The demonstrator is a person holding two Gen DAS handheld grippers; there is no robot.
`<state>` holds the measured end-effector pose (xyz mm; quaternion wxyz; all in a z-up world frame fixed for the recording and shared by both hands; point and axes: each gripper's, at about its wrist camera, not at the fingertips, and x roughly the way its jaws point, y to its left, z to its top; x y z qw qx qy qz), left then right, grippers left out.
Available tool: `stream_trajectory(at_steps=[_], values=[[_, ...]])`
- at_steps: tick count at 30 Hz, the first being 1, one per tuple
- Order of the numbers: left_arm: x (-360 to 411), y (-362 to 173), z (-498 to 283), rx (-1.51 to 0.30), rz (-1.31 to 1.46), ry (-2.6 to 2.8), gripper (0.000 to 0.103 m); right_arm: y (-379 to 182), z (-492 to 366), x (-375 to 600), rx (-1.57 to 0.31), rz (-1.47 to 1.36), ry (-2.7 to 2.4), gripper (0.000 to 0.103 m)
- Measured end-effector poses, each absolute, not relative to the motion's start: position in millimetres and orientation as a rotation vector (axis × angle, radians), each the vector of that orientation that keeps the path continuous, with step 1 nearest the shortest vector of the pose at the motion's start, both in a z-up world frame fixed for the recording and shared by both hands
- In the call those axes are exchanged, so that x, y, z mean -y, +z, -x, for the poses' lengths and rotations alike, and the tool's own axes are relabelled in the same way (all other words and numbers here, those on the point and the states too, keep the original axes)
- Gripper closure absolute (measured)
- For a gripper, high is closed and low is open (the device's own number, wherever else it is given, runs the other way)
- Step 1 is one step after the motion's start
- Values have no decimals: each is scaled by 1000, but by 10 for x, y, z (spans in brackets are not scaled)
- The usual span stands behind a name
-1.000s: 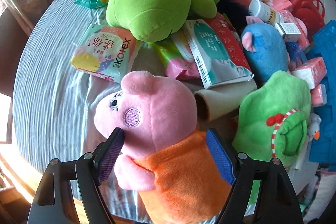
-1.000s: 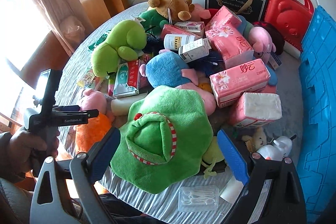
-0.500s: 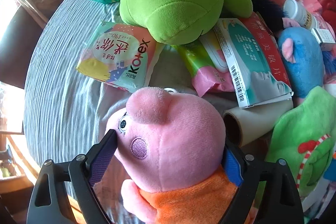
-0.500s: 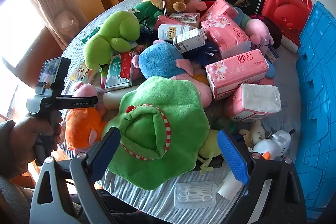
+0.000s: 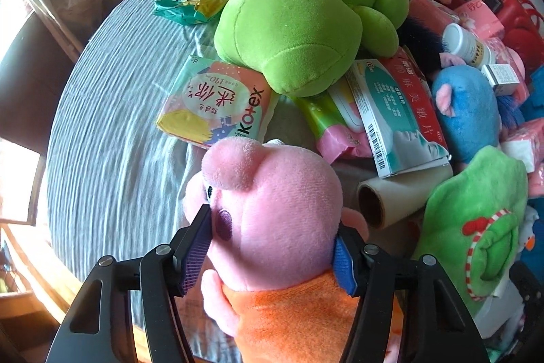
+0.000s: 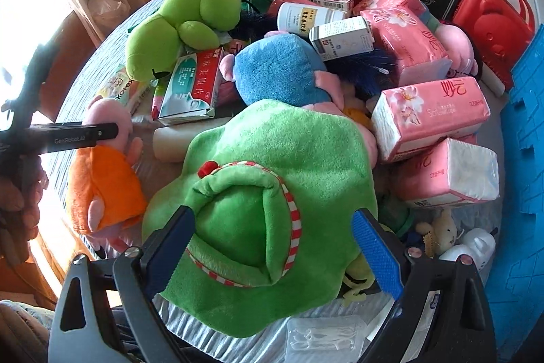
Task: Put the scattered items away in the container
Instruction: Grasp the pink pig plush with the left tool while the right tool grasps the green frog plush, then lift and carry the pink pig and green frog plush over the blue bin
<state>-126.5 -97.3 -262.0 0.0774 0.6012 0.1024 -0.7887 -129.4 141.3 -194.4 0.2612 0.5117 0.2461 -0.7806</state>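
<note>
Moved: left gripper (image 5: 273,252) has shifted onto pink pig plush (image 5: 272,210) head, jaws closing, pads pressing.
Right gripper (image 6: 273,247): spread, straddling green plush (image 6: 258,203).
Hidden: pig's body cut off.
Container (image 6: 523,159): blue, right edge.

Left wrist cam: looks steeply down along its fingers, very close on the pink pig (image 5: 272,210), which fills the lower centre. Beyond it, grey cloth table (image 5: 112,131) at left, item pile to the right.

Right wrist cam: also pitched steeply down, close over the green hat (image 6: 268,193), slightly wider view of the pile, blue crate (image 6: 523,159) at right edge, floor tiles at top.

Overlap: both catch the pig (image 6: 105,165), green frog (image 5: 306,16) (image 6: 176,26), blue plush (image 5: 465,111) (image 6: 278,70), hat (image 5: 476,227) and the red-white box (image 5: 397,111) (image 6: 193,84). Right cam sees the left gripper (image 6: 61,135) from the side, at frame left.
</note>
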Motion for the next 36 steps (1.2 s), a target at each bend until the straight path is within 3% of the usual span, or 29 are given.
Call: stream_trajectory(at_steps=[5,8,13,14,18,24,36], values=[[1089,-2534,1207,-316,-1802,-2365,41,-2252,1317,-1259,-733,-1420,-2079,8],[1148,-2521,1232,-326,-1805,-2368,41,-2318,1304,-1216,-759,-1414,-2080,1],[1223,-2501,1230,-340,-1794,-2369,41,-2313,1340,-1235,-732,-1441,-2079,5],[1226,-2496,1227,-349,-1795,-2369,41,-2309,1343,-1247,-729,-1444,-2080,10],[1213,-2457,1218,-360,-1785,-2377,41,-2276,1366,-1314,-750,-1446,-2104,49],[1313,-2454,1253,-371,-1767,-2399,41,-2188,1394,-1411,-725,-1450,-2131,85],[1342,-2252,1274,-383,-1698,-2449,41,-1851,1288,-1454,-633,-1380,-2164,92]])
